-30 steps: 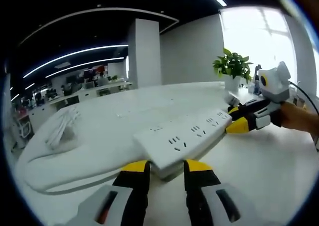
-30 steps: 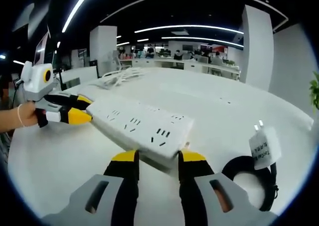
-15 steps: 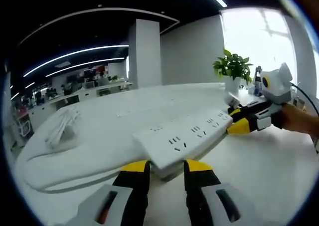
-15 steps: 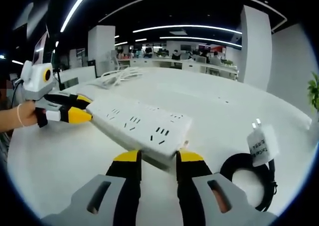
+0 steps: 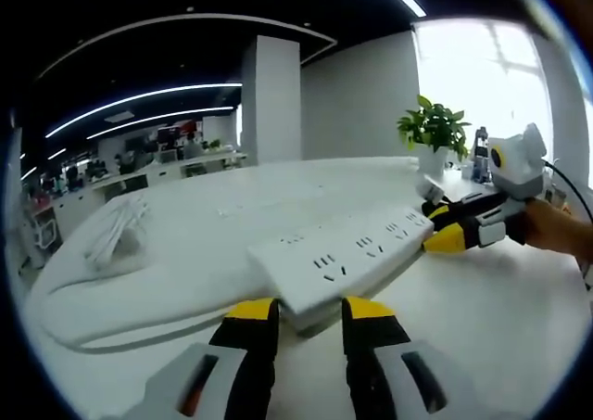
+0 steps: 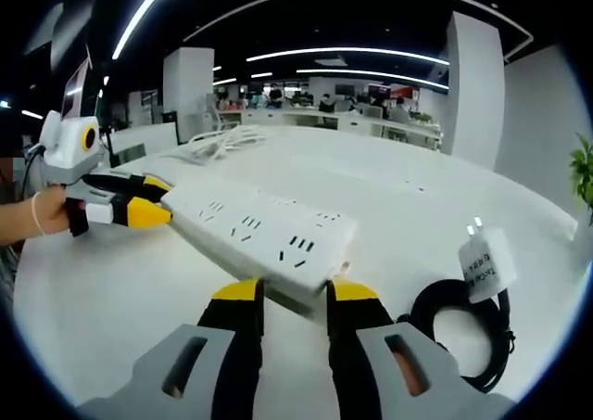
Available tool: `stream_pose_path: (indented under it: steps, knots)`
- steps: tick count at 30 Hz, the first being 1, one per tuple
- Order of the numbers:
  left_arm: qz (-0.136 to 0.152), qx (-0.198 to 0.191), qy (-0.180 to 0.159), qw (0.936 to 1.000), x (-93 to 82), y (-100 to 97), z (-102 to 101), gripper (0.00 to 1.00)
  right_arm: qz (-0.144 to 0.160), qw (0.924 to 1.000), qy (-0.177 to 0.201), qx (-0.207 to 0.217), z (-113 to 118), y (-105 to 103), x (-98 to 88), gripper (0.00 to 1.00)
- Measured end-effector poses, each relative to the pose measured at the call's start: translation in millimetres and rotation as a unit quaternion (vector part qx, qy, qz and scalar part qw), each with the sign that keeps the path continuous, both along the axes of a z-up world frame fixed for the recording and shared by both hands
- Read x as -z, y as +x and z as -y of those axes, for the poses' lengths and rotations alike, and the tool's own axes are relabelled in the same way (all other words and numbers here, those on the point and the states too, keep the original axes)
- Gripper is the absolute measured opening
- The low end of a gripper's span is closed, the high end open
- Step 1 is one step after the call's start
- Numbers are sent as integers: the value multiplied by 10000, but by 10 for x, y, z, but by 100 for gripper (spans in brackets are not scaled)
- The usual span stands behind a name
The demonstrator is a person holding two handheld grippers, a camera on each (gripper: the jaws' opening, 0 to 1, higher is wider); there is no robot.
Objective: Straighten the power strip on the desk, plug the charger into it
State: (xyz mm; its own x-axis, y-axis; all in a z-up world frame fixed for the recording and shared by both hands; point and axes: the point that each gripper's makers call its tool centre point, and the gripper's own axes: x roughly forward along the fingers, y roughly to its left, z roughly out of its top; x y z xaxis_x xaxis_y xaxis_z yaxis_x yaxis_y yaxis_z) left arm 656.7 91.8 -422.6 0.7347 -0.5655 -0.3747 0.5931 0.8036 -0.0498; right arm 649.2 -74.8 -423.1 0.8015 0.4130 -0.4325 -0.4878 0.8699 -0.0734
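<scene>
A long white power strip (image 5: 347,258) lies across the white desk (image 5: 185,244) between the two grippers. In the left gripper view my left gripper (image 5: 309,313) is shut on its near end, and the right gripper (image 5: 443,227) clamps the far end. In the right gripper view my right gripper (image 6: 295,295) pinches the near end of the power strip (image 6: 255,235), and the left gripper (image 6: 139,202) holds the far end. A white charger (image 6: 486,264) stands prongs up on a coil of black cable (image 6: 459,337), right of my right gripper.
A potted plant (image 5: 431,128) stands at the desk's far right edge. A bundle of white cable (image 6: 222,142) lies at the far side of the desk. A person's hand (image 6: 37,218) holds the left gripper. Office desks and a white pillar (image 5: 271,100) are behind.
Both grippers keep hold of the strip's ends. The right gripper's jaws have drawn slightly closer together; otherwise only small camera shifts.
</scene>
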Motion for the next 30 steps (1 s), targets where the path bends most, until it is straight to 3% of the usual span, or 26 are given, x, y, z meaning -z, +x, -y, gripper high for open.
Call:
stream_pose_path:
  steps: [16,30]
  knots:
    - [26,88,27,10000,11,-8,-6,27,112,9999,-28,-122,21,28,-6,26]
    - [186,104,6,9998,-87,-27,25,36,283,9996,97,-12,137,8,-75,33]
